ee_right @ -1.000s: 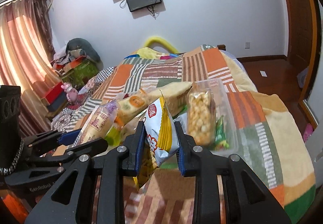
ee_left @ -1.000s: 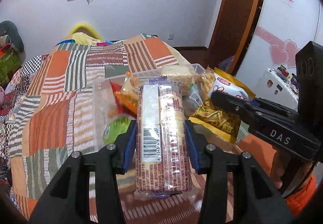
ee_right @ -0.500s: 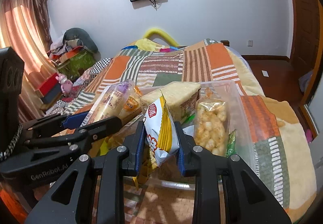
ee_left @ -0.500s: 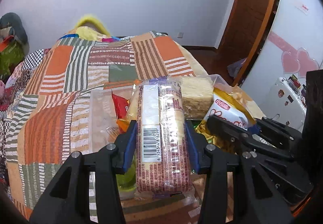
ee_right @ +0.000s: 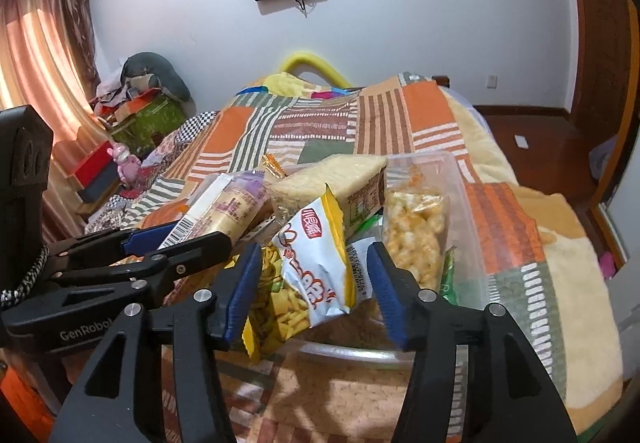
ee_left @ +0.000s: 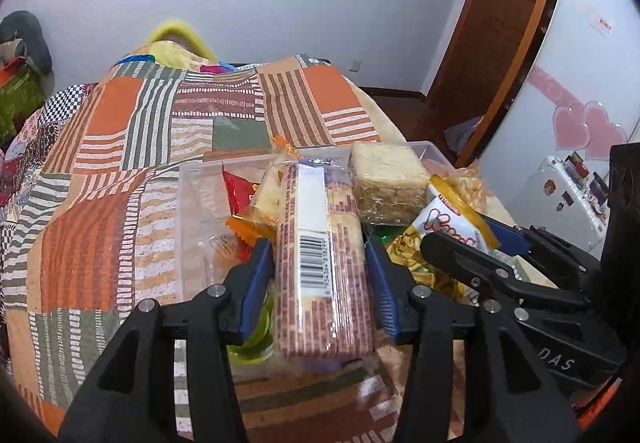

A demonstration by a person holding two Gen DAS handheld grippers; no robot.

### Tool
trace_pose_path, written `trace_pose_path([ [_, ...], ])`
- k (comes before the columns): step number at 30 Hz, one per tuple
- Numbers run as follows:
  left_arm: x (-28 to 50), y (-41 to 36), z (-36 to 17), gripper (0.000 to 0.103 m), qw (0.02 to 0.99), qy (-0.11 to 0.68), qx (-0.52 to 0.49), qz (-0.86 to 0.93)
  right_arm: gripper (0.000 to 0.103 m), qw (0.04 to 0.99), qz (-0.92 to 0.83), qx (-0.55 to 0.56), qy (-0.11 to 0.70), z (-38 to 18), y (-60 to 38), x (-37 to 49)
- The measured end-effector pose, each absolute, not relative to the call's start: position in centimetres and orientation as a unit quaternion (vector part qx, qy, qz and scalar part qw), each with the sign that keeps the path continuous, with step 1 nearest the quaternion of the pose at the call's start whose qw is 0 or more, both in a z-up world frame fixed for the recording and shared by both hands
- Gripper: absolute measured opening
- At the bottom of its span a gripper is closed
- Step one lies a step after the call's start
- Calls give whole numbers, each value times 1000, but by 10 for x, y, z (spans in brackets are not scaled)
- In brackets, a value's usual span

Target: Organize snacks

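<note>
A clear plastic box [ee_left: 192, 179] [ee_right: 460, 179] on the bed holds several snack packs. A long cracker pack with a barcode [ee_left: 320, 263] [ee_right: 224, 207] lies on them between the pads of my left gripper [ee_left: 318, 243] [ee_right: 192, 235]. Its jaws are opening, the pads just off the pack's sides. My right gripper [ee_right: 314, 249] [ee_left: 464, 239] is opening too. A white and yellow chip bag [ee_right: 316, 255] [ee_left: 448, 219] rests loose between its pads, with a gap on each side, at the box's near edge.
A pale rice-cake block [ee_left: 384, 179], a popcorn bag [ee_right: 412, 227], a red packet [ee_left: 236, 191] and a yellow snack bag [ee_right: 280, 303] fill the box. The patchwork blanket [ee_left: 120, 171] covers the bed. A white fridge [ee_left: 560, 195] stands on the right, with clutter [ee_right: 140, 115] by the curtain.
The right jaws have spread off the chip bag, which now sits on the box's contents. The left gripper has drawn closer over the box with the cracker pack and eased its pads.
</note>
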State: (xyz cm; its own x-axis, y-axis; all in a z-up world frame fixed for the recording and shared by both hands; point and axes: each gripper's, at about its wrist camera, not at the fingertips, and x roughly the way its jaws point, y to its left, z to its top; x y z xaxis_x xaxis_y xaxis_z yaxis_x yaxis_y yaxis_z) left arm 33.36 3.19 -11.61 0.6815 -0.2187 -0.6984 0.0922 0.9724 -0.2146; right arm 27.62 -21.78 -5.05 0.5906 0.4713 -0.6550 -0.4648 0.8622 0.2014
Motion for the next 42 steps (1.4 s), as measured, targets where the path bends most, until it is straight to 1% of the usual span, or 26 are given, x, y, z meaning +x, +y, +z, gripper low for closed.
trace_pose_path([
  [8,300,40,-79,48,934,340,-80,-79,52,906,265,15,331,-22,-229,265],
  [18,234,40,-5,48,968,237,-60,-61,52,933,269,15,238,41,-248,221],
  [20,217,37,8,48,973,217,-56,-56,54,937,272,15,217,54,-251,209],
  [27,167,32,35,63,983,173,-50,-47,58,942,282,15,182,73,-254,178],
  [32,142,29,44,76,986,153,-49,-38,74,944,280,17,176,70,-251,170],
  [33,138,29,45,80,986,152,-51,-39,75,944,279,17,177,69,-250,169],
  [34,133,29,46,82,987,150,-51,-39,76,944,278,16,177,69,-250,167],
  [36,125,26,47,88,988,144,-48,-33,81,945,275,14,177,69,-249,164],
  [38,117,24,48,92,989,138,-42,-30,88,947,269,14,176,69,-249,160],
  [39,113,22,48,95,990,136,-39,-29,89,947,267,14,176,68,-248,159],
  [42,108,19,48,100,990,134,-35,-28,96,949,262,12,176,67,-248,155],
])
